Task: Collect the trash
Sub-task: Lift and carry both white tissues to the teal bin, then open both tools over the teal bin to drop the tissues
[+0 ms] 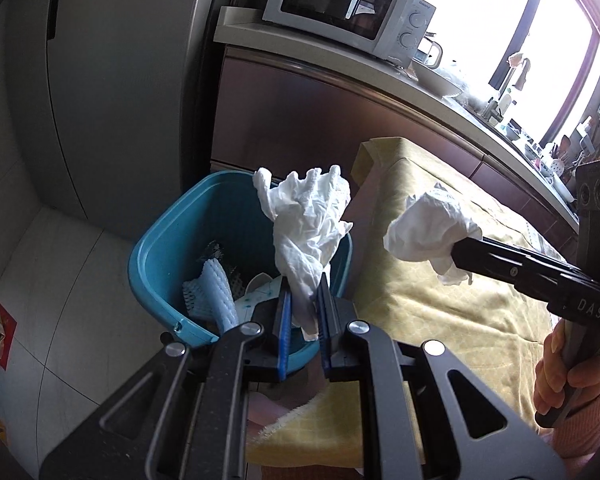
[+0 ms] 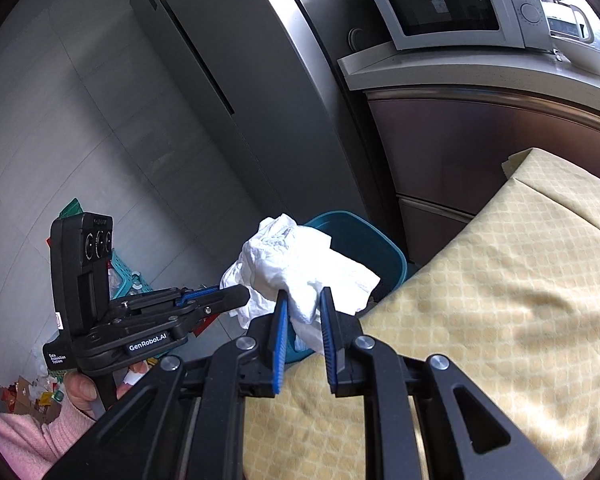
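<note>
My left gripper [image 1: 305, 286] is shut on a crumpled white tissue [image 1: 306, 216] that stands up above the rim of a blue trash bin [image 1: 156, 256]. Inside the bin lie foam netting and paper scraps. My right gripper [image 2: 303, 295] is shut on a second crumpled white tissue [image 2: 300, 264], held over the edge of the yellow-clothed table [image 2: 500, 300] near the bin [image 2: 364, 236]. In the left wrist view the right gripper [image 1: 454, 250] reaches in from the right with its tissue [image 1: 428, 228]. The left gripper [image 2: 242, 294] shows at the left of the right wrist view.
The bin stands on a tiled floor between the table and a grey fridge [image 1: 120, 80]. A counter [image 1: 340, 56] with a microwave [image 1: 348, 8] runs behind. Bags and clutter [image 2: 36, 392] lie on the floor at the left. A hand in a pink sleeve [image 1: 572, 380] holds each gripper.
</note>
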Available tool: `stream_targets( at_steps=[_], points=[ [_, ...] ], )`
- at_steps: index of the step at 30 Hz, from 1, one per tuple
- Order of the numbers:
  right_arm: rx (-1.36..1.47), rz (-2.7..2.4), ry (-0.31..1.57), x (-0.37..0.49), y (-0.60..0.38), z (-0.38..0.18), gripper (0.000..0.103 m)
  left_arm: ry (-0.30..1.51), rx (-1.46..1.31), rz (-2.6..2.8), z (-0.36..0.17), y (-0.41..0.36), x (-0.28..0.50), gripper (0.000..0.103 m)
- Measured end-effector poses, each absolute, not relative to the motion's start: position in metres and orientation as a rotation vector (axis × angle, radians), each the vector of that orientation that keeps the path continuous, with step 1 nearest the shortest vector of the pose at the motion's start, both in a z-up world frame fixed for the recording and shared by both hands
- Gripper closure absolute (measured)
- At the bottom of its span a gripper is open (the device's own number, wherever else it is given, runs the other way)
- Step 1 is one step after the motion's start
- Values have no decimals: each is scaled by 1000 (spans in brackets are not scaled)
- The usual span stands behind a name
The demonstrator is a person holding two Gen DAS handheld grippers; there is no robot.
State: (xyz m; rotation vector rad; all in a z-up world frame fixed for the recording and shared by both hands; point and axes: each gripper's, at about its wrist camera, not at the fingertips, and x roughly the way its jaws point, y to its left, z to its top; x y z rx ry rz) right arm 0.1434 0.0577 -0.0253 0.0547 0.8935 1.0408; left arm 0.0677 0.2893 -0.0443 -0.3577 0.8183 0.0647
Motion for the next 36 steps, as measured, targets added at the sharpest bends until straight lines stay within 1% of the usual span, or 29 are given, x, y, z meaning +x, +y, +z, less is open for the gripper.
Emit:
stream_targets(
  at_steps=[24,25,31,34,36],
  points=[
    [-33,1019,987,161,126,-53,87,884,-394,140,-80,312,87,90],
    [-37,1016,992,162,129,-56,86,888,-398,144,-82,313,89,90],
    [-66,993,1020,166,143,-67,85,903,-419,149,-93,317,95,89],
    [-76,970,1036,170,149,-72,80,909,-430,155,-99,321,97,88],
    [-72,962,1040,172,150,-74,80,912,-440,159,-102,324,98,86]
  ],
)
